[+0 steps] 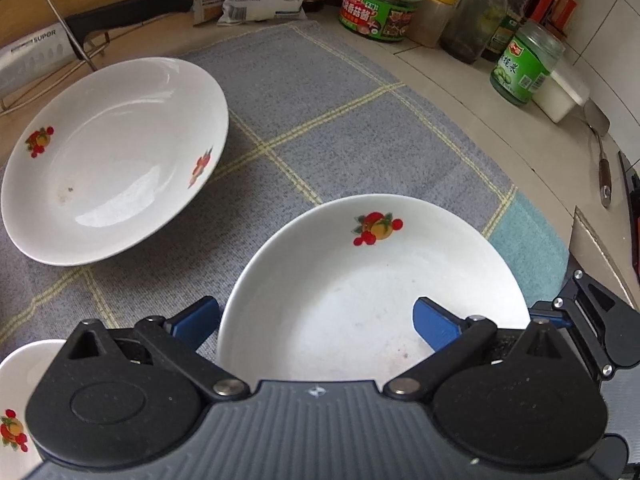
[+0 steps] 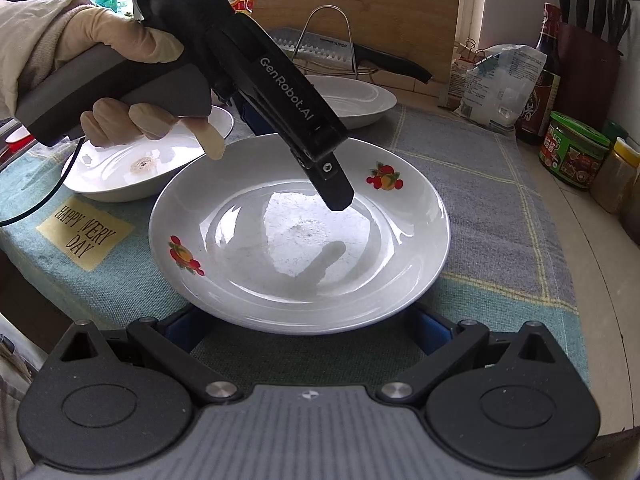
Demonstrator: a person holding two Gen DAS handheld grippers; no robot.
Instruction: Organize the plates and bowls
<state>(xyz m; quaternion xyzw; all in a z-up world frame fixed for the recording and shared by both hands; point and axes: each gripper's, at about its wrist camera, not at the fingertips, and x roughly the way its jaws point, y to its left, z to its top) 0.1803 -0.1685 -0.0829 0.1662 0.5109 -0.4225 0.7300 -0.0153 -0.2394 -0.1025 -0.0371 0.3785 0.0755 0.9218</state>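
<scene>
Slippage is the main risk: the left claw [image 1: 316, 320] hangs spread wide, one finger over the near plate [image 1: 376, 280] on the table's cloth [image 1: 320, 120]. The right claw [image 2: 308, 326], also released, straddles its rim; a glancing close could skid it toward the far plate [image 1: 116, 160].

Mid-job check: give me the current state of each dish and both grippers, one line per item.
Near plate: upright on the cloth, empty, faint residue in the centre.
Far plate: upright on the cloth, empty, small speck inside.
Shallow bowl: upright, empty, brownish stain in the centre.
Left gripper: jaws open, straddling the near plate's rim.
Right gripper: jaws open, at the near plate's front edge, fingertips hidden under the rim.
</scene>
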